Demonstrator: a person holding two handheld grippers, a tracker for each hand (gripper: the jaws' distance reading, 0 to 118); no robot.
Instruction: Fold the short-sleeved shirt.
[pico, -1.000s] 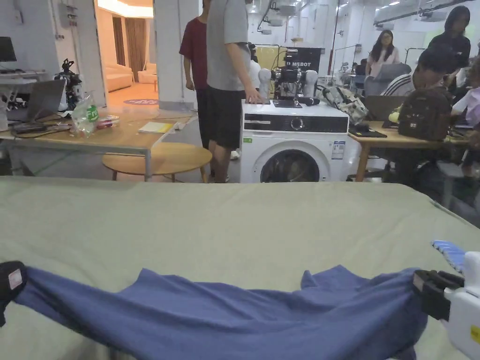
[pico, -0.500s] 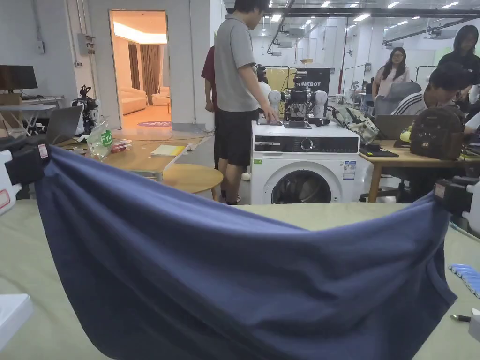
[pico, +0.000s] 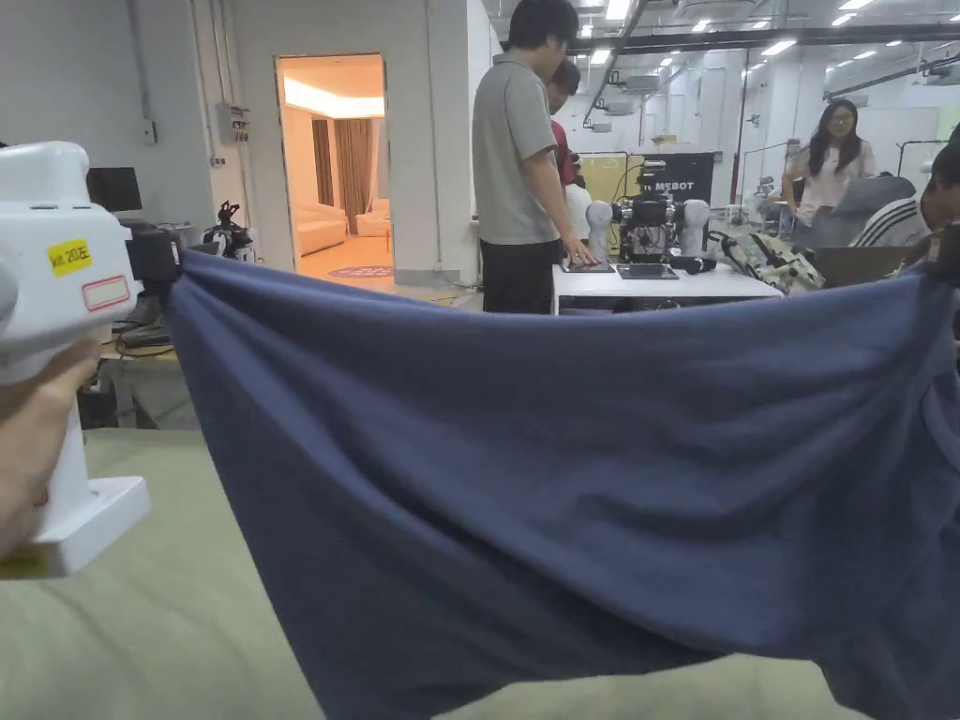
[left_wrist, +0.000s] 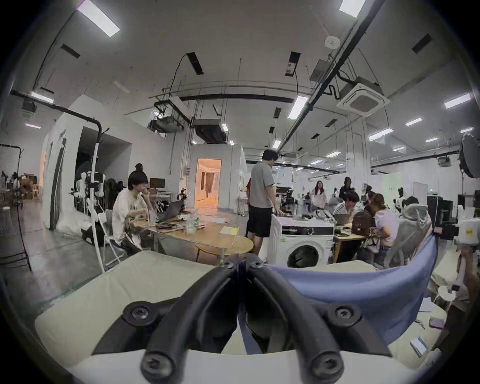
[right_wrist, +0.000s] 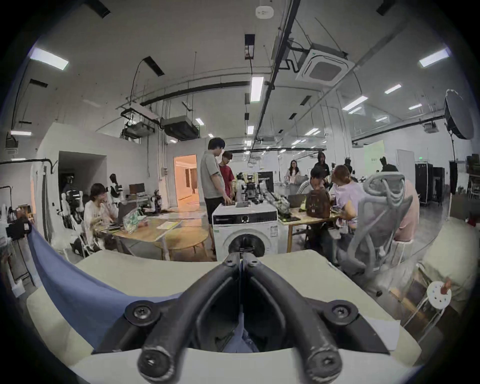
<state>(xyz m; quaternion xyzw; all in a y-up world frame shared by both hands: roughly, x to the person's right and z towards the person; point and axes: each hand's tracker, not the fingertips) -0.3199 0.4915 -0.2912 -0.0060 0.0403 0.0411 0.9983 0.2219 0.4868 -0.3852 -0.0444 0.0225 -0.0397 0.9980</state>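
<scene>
I had the dark blue short-sleeved cotton shirt (pico: 562, 487) up off the pale green padded table (pico: 141, 647), where a second earlier it had lain slack across the near edge. My left gripper (left_wrist: 241, 263) was clamped on one end of the cloth, both black jaws pressed together with blue fabric between them. My right gripper (right_wrist: 242, 256) pinched the other end the same way, a tail of cloth hanging behind its jaws. Between them the top edge sagged in a shallow curve, and the body hung as a wide sheet with its lowest part just above or brushing the table. I judged the lift had shaken the bunching out, so the shirt was ready to be laid flat for folding.
</scene>
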